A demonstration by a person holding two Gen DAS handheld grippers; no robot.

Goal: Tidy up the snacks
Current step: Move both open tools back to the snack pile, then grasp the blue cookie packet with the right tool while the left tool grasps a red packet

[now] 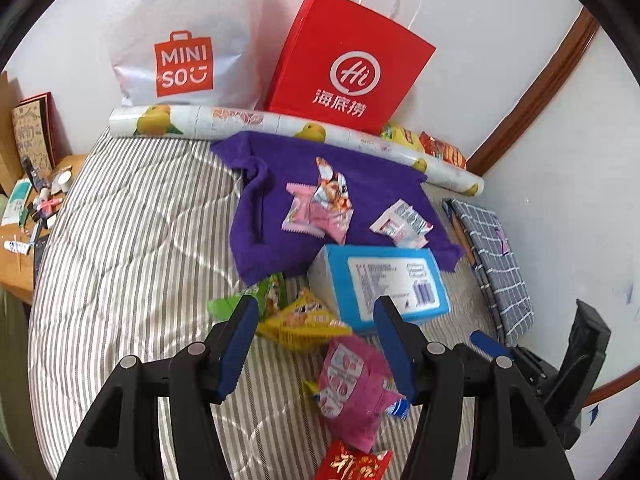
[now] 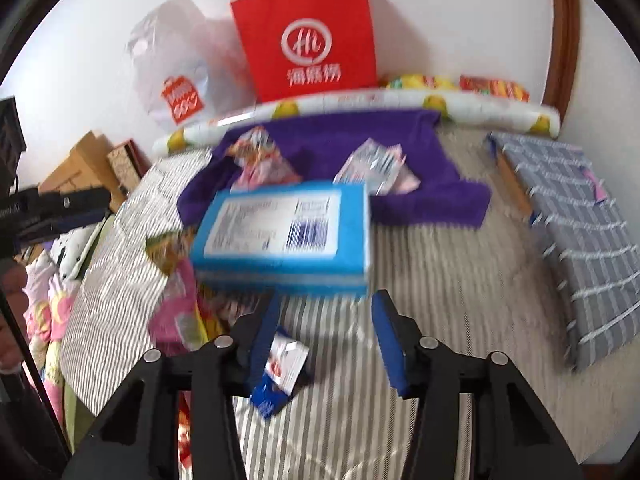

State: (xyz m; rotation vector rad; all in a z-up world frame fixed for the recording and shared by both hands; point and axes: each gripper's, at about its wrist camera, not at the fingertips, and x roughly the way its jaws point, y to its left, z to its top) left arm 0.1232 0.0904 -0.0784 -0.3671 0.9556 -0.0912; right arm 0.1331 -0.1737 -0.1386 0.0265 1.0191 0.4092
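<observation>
Hovering over the bed, your right claw [image 2: 326, 340] stands spread and empty; the small blue-and-white snack packet [image 2: 280, 372] lies just beneath, against its left finger, long axis slanting toward you. Left claw [image 1: 316, 344], also spread, straddles the pink packet [image 1: 352, 392].

A cloth [image 1: 320, 184] is spread on the bed [image 1: 120, 260], with two groups of snack packets [image 1: 320, 208] laid on it. Just before the cloth a box [image 1: 380, 284] is placed, and loose snacks [image 1: 304, 320] are scattered left of and before it. Behind the cloth a roll [image 1: 240, 120] is laid, and two bags [image 1: 348, 68] are leaned on the wall behind it. A folded pad [image 1: 492, 252] is set right of the box.
</observation>
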